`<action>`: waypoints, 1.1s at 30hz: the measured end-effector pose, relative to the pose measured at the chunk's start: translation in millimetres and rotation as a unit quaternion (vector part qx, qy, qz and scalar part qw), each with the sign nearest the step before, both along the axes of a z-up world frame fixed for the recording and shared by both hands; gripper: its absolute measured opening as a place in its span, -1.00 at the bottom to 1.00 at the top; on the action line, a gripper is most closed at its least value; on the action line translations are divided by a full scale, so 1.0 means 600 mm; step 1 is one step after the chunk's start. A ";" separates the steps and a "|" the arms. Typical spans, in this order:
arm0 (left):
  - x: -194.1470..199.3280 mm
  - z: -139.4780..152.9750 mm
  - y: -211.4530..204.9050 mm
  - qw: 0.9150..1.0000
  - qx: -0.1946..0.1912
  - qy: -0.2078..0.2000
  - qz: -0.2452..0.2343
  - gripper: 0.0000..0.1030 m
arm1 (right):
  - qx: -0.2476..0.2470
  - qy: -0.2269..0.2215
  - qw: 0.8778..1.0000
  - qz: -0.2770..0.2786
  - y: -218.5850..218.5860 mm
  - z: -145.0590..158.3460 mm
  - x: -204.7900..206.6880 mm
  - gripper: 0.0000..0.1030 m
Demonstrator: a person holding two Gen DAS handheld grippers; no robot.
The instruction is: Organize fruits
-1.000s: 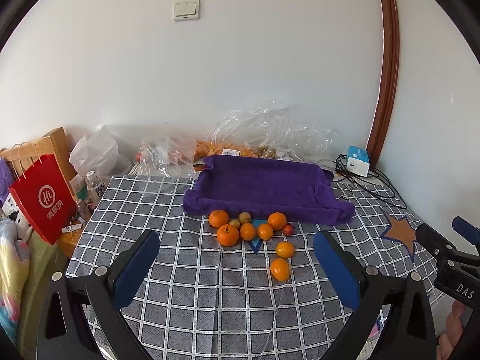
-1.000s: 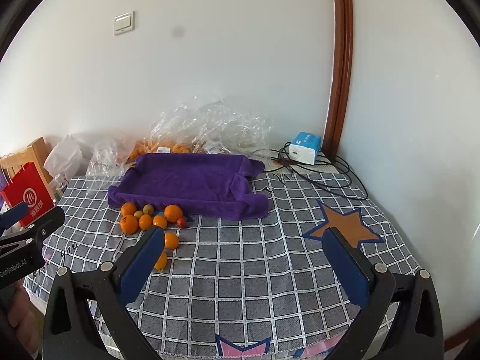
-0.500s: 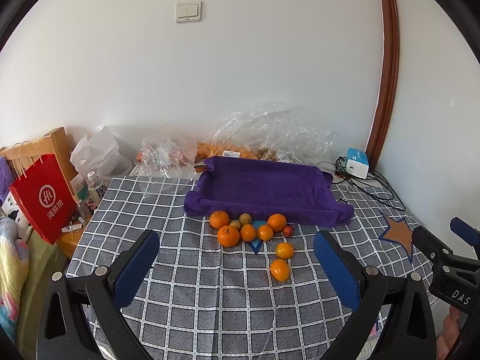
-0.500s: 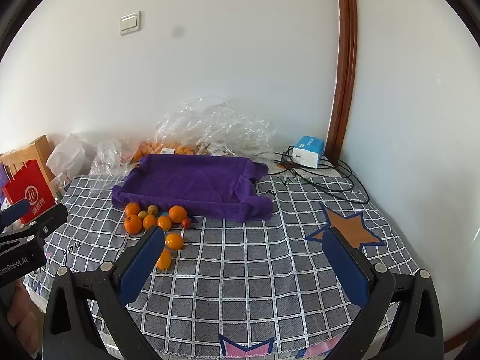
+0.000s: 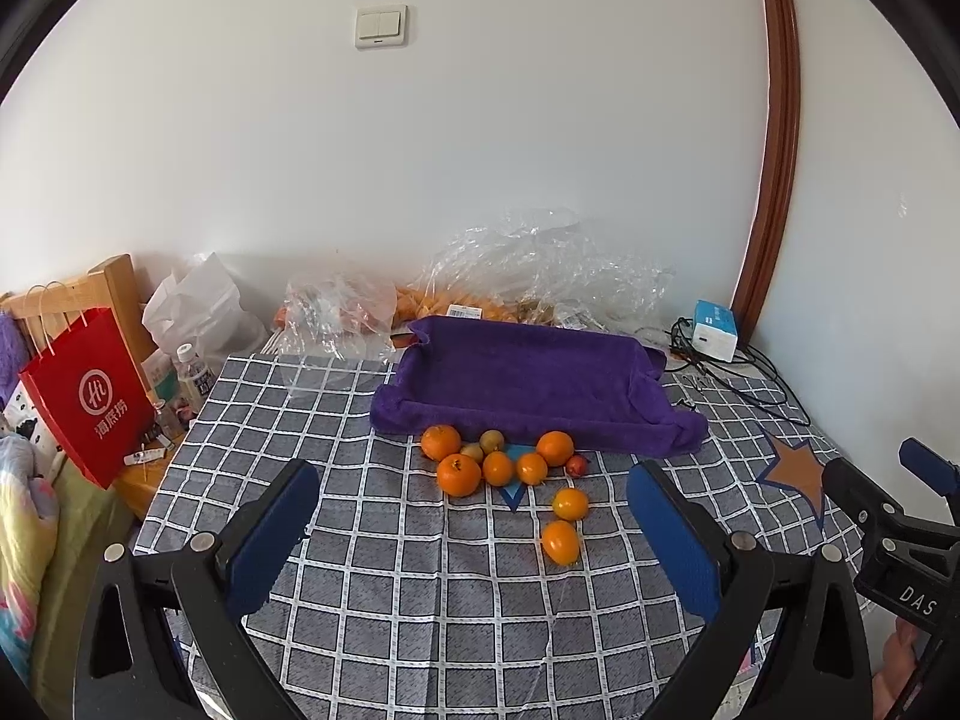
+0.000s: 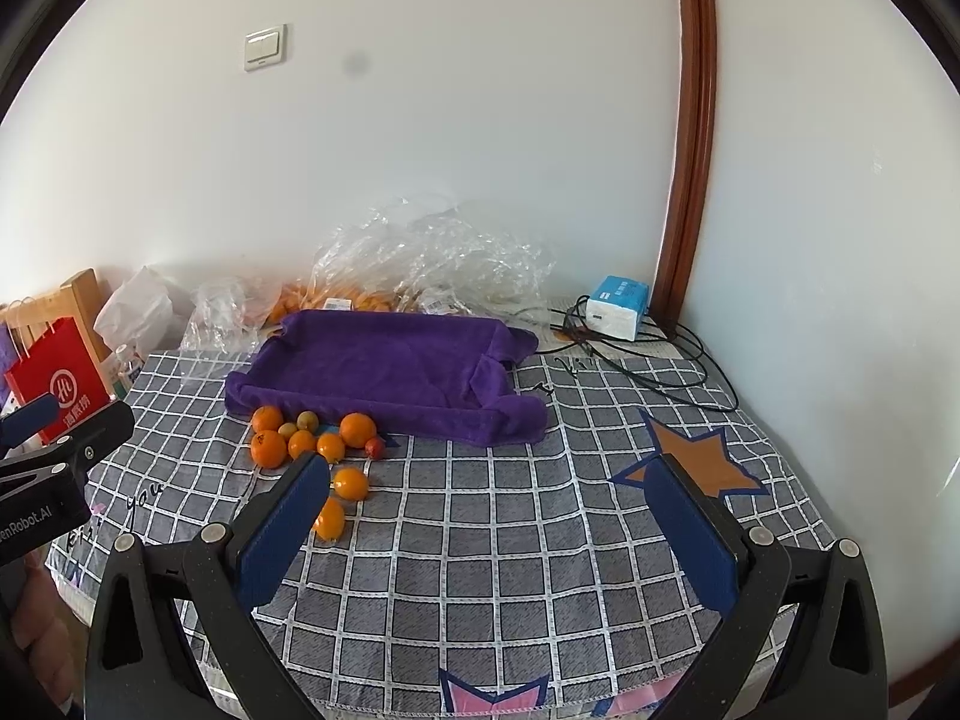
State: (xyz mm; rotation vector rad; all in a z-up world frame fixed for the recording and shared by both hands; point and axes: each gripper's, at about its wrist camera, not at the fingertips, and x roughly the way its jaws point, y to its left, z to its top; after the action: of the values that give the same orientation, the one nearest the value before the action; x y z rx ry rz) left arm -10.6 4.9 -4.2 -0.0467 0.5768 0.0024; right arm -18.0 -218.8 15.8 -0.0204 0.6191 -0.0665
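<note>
Several oranges lie on the checked tablecloth in front of a tray lined with purple cloth. Two greenish-brown fruits and one small red fruit lie among them. Two oranges lie apart, nearer to me. My left gripper is open and empty, held above the near table. My right gripper is open and empty, to the right of the fruits.
Clear plastic bags with more fruit lie behind the tray by the wall. A white-blue box with black cables is at the back right corner. A red paper bag and a bottle stand off the table's left edge.
Both grippers have drifted slightly, so the table and fruits sit a little differently in view. Nothing was grasped or moved.
</note>
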 end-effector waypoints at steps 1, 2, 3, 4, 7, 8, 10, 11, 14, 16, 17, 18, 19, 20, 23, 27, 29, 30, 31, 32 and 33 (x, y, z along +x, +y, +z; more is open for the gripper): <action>-0.001 0.000 0.000 1.000 -0.001 0.000 0.000 1.00 | -0.001 0.001 1.000 -0.002 0.000 0.000 0.001 1.00; 0.000 0.000 0.001 1.000 -0.003 0.000 -0.001 1.00 | -0.001 0.001 1.000 -0.003 0.001 0.001 0.001 1.00; -0.001 0.000 0.001 1.000 -0.003 0.000 -0.001 1.00 | -0.001 0.001 1.000 -0.003 0.001 0.001 0.002 1.00; -0.001 0.000 0.002 1.000 -0.004 0.000 -0.001 1.00 | 0.000 0.001 1.000 -0.002 0.001 0.001 0.001 1.00; -0.001 0.000 0.003 1.000 -0.004 0.000 -0.001 1.00 | -0.001 -0.001 1.000 -0.003 0.000 0.002 0.000 1.00; -0.001 0.000 0.003 1.000 -0.004 0.000 -0.001 1.00 | 0.000 -0.001 1.000 -0.003 0.000 0.002 -0.001 1.00; -0.002 0.000 0.004 1.000 -0.003 0.000 0.000 1.00 | 0.000 -0.001 1.000 -0.002 0.001 0.003 -0.002 1.00; -0.003 0.000 0.005 1.000 -0.004 -0.001 0.000 1.00 | 0.000 -0.002 1.000 -0.002 0.001 0.003 -0.001 1.00; -0.003 0.000 0.005 1.000 -0.002 -0.002 -0.001 1.00 | -0.002 -0.003 1.000 0.000 0.003 0.002 -0.001 1.00; -0.004 0.000 0.005 1.000 -0.003 -0.001 -0.001 1.00 | -0.002 -0.002 1.000 -0.003 0.003 0.003 0.000 1.00; -0.005 0.001 0.006 1.000 -0.004 -0.003 -0.002 1.00 | 0.000 -0.002 1.000 -0.003 0.003 0.004 -0.001 1.00; -0.006 0.002 0.005 1.000 -0.005 -0.004 -0.002 1.00 | 0.001 -0.004 1.000 -0.002 0.003 0.004 -0.002 1.00; -0.006 0.002 0.006 1.000 -0.005 -0.004 -0.001 1.00 | 0.000 -0.005 1.000 -0.001 0.004 0.005 -0.003 1.00; -0.007 0.002 0.007 1.000 -0.005 -0.004 -0.002 1.00 | -0.001 -0.006 1.000 -0.001 0.004 0.006 -0.003 1.00; -0.007 0.002 0.006 1.000 -0.005 -0.003 -0.001 1.00 | 0.001 -0.006 1.000 -0.001 0.004 0.007 -0.003 1.00; -0.007 0.004 0.006 1.000 -0.006 -0.007 0.001 1.00 | 0.002 -0.007 1.000 0.002 0.008 0.006 -0.003 1.00; -0.008 0.004 0.006 1.000 -0.009 -0.006 0.002 1.00 | -0.002 -0.009 1.000 0.003 0.010 0.006 -0.003 1.00; -0.006 0.004 0.007 1.000 -0.010 -0.006 0.002 1.00 | -0.002 -0.010 1.000 0.002 0.011 0.005 -0.002 1.00; -0.006 0.004 0.008 1.000 -0.011 -0.005 0.003 1.00 | 0.001 -0.010 1.000 0.002 0.012 0.005 -0.002 1.00; -0.005 0.003 0.009 1.000 -0.010 -0.004 0.003 1.00 | 0.006 -0.010 1.000 0.004 0.012 0.003 -0.001 1.00; -0.003 0.002 0.011 1.000 -0.010 -0.005 0.004 1.00 | 0.010 -0.010 1.000 0.008 0.013 0.002 0.001 1.00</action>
State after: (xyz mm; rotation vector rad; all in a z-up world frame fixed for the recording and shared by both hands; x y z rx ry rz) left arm -12.3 11.3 -2.7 -0.0691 0.5675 0.0035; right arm -17.3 -211.0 17.0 -0.0044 0.5998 -0.0454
